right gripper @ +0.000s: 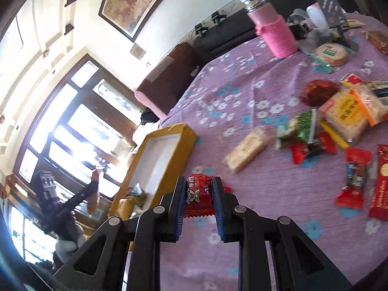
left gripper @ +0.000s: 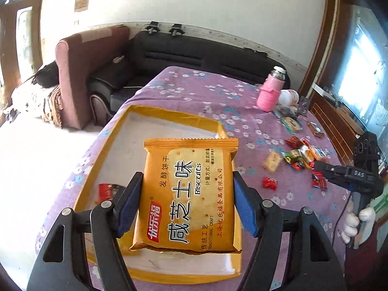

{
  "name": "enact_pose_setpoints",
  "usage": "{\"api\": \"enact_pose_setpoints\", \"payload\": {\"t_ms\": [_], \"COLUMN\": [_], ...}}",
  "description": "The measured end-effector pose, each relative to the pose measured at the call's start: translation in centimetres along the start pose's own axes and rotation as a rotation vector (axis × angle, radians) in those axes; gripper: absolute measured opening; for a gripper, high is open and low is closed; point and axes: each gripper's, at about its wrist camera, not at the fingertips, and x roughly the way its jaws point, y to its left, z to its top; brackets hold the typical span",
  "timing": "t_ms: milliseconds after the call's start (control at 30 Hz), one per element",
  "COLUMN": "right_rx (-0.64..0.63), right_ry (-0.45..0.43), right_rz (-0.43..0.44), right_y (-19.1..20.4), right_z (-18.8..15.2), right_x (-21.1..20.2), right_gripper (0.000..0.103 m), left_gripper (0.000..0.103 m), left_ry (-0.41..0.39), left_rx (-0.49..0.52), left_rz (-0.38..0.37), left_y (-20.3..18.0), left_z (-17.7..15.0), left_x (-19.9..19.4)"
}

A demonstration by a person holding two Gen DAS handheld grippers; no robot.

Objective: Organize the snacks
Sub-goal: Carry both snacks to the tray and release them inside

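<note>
My left gripper [left gripper: 185, 181] is shut on a large orange biscuit packet [left gripper: 186, 194] and holds it above the shallow yellow box [left gripper: 126, 121] on the purple floral tablecloth. A small red packet [left gripper: 108, 190] lies inside the box at its left. My right gripper [right gripper: 198, 186] is shut on a small red candy packet [right gripper: 197, 197] and holds it above the cloth, just right of the yellow box [right gripper: 174, 145]. The right gripper also shows in the left wrist view [left gripper: 317, 166], over the loose snacks.
Loose snacks [right gripper: 327, 126] lie scattered on the right of the table: red candies, a green packet, cracker packs. A pink flask [right gripper: 274, 29] and a round biscuit pack [right gripper: 331, 54] stand at the far side. A dark sofa [left gripper: 194, 53] lies beyond the table.
</note>
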Motion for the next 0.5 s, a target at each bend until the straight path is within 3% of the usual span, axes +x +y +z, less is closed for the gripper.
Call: {"api": "enact_pose_setpoints", "payload": {"t_ms": [267, 500], "right_rx": [-0.145, -0.231], "right_ry": [0.156, 0.281], "right_rz": [0.032, -0.082], "right_y": [11.2, 14.2], "right_z": [-0.3, -4.1], "right_x": [9.5, 18.2], "right_gripper": [0.021, 0.021], "left_gripper": [0.070, 0.070], "left_ry": [0.049, 0.135], "left_rx": [-0.095, -0.186], "left_rz": [0.003, 0.021], "left_y": [5.1, 8.0], "left_z": [-0.8, 1.2], "left_x": [3.0, 7.6]}}
